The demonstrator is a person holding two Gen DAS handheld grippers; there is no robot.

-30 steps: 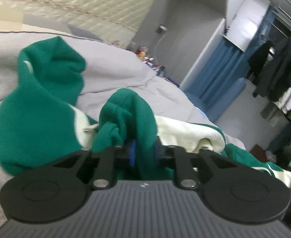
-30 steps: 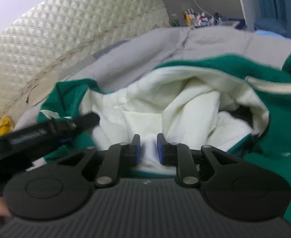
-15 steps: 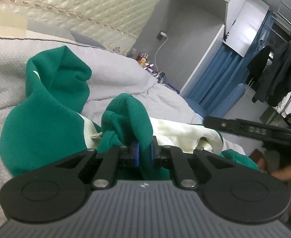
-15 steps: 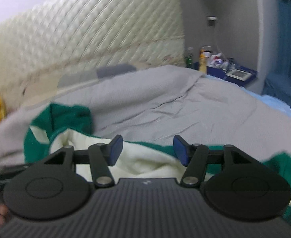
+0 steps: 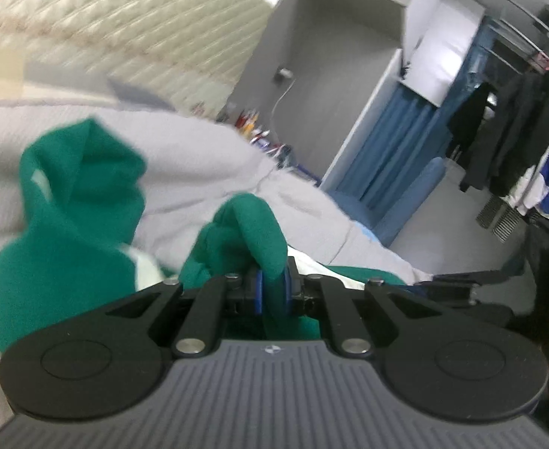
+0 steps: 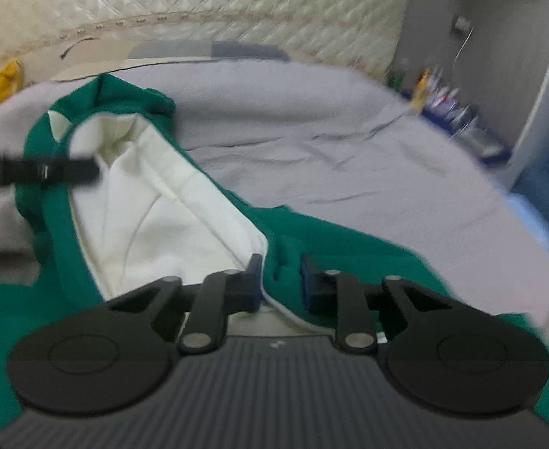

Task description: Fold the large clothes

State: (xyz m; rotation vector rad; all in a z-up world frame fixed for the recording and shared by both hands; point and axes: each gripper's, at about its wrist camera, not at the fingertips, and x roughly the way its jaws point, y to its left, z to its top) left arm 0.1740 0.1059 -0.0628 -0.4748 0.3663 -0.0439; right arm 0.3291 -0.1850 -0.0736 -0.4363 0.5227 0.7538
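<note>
The green-and-cream sweatshirt (image 6: 154,202) lies rumpled across the grey bed (image 6: 330,142). The left tool (image 5: 272,292) pinches a bunched green fold tight, while the right tool (image 6: 278,280), jaws just closing, has the garment's edge between its pads.

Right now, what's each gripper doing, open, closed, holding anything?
Left gripper: shut on the green garment.
Right gripper: jaws have just been closing on the garment's edge; grip cannot be told.
</note>
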